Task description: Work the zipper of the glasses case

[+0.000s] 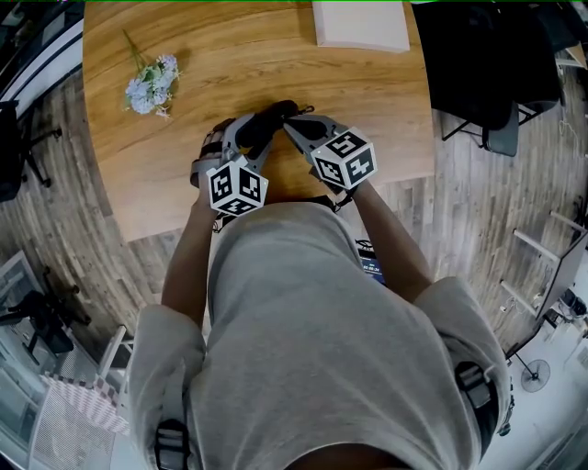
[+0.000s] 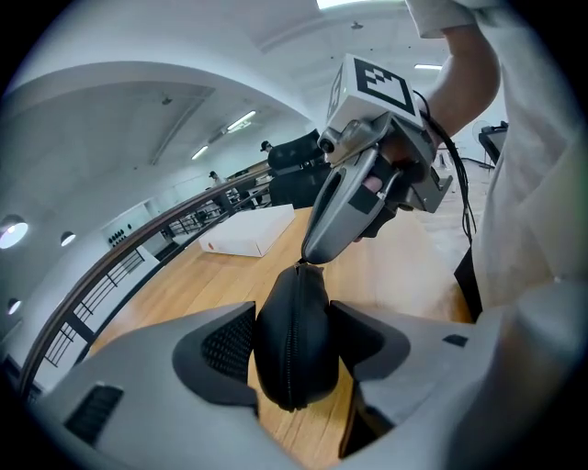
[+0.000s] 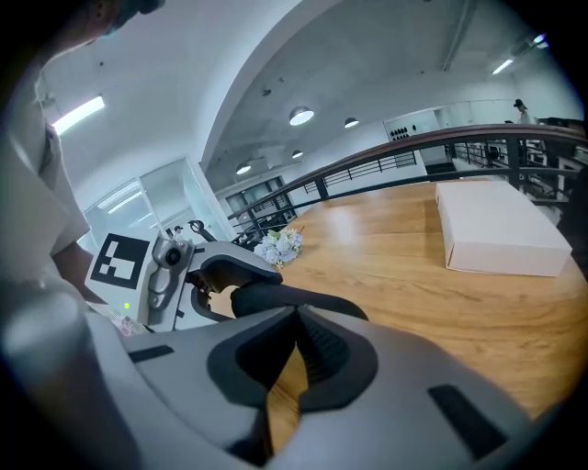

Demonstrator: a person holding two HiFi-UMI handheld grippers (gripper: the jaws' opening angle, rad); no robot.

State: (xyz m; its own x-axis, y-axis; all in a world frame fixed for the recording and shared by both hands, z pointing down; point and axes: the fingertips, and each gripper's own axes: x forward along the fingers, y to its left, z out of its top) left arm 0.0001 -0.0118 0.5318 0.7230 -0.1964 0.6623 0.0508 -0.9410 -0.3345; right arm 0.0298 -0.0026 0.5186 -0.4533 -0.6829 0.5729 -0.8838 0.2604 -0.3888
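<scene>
We count one wooden table (image 1: 184,193), one white box (image 1: 360,25), two grippers, one flower bunch (image 1: 152,84) and one glasses case (image 2: 314,349). The case is black and rounded, held over the table's near edge, its zipper (image 2: 291,363) closed along the edge we see. The left gripper (image 2: 294,338) clamps it with wide jaws. The right gripper (image 3: 296,314) is fully closed, its tips at the case's zipper end.
</scene>
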